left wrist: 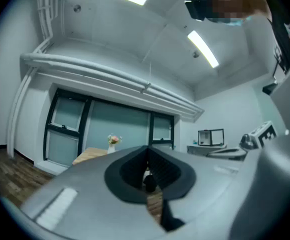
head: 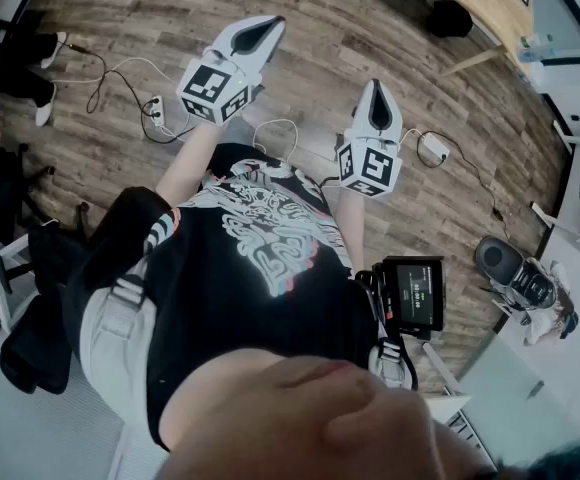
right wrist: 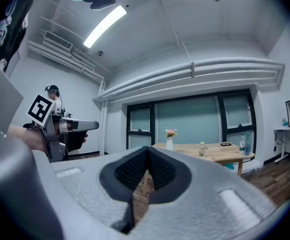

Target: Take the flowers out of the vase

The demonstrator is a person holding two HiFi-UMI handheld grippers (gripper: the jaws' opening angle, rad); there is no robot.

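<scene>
Room: a wood-plank floor (head: 370, 28) is running beneath a white ceiling carrying two strip lights (right wrist: 104, 25), and dark-framed windows (right wrist: 187, 121) are filling the far wall.

Grippers, two: the person is holding the left gripper (head: 260, 33) and the right gripper (head: 378, 98) out ahead of the body, both pointing level and standing apart from each other. Each is carrying one marker cube. In its own view, each gripper's jaws are pressing tight together, gripping nothing.

Table, one: a light wooden table (right wrist: 210, 153) is standing before the windows, far across the room from both grippers.

Vase, one: a white vase (right wrist: 169, 144) is standing upright near the table's left end, with one small bunch of pink flowers (right wrist: 170, 132) sitting in it. No gripper is touching it.

Bottles: one clear bottle (right wrist: 202, 149) is standing mid-table; more are standing at the right end, too small to count.

Floor items: one white power strip (head: 156, 111) and one white adapter (head: 435, 148) are lying among loose cables.
</scene>
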